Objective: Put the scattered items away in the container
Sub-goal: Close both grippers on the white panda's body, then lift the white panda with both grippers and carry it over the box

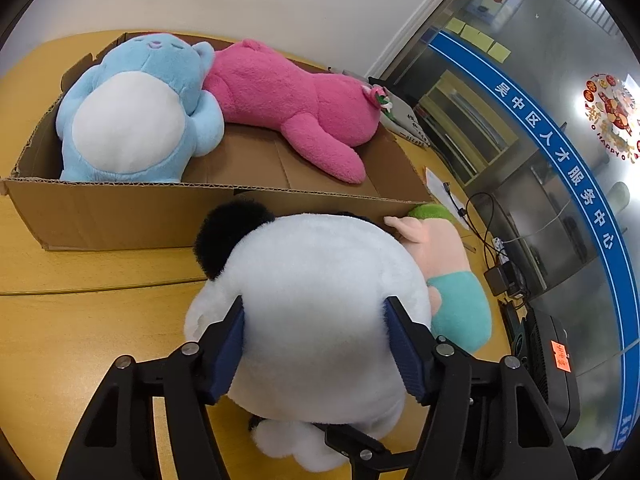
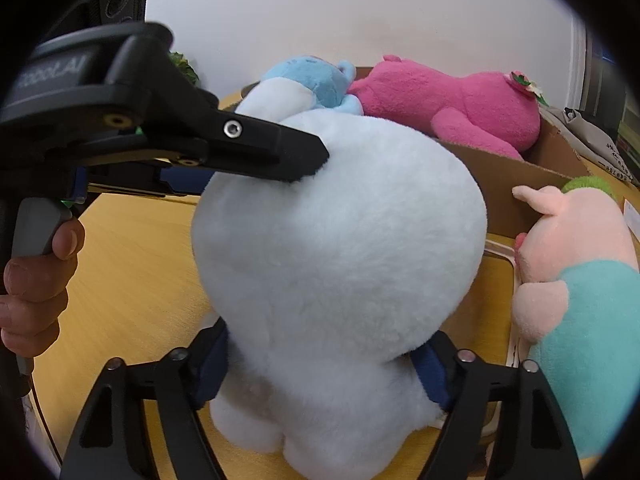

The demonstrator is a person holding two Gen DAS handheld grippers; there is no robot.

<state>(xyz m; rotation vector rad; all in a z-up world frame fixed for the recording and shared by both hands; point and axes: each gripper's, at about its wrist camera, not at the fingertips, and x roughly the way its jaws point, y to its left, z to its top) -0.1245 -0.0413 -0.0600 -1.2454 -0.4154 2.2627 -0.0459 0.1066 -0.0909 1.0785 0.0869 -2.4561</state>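
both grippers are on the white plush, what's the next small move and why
Probably lift it straight up, just enough to clear the box's near wall. The left hand-held gripper and right hand-held gripper both have pads pressed into the white plush, which sits on the table in front of the cardboard box. That wall stands between it and the open floor space beside the pink plush.

Toys around the two grippers

The panda toy (image 1: 320, 320) sits on the table (image 1: 80, 320) between both grippers' fingers. The box (image 1: 120, 216) stands beyond it, holding two toys; the pig toy (image 2: 580, 280) lies right.
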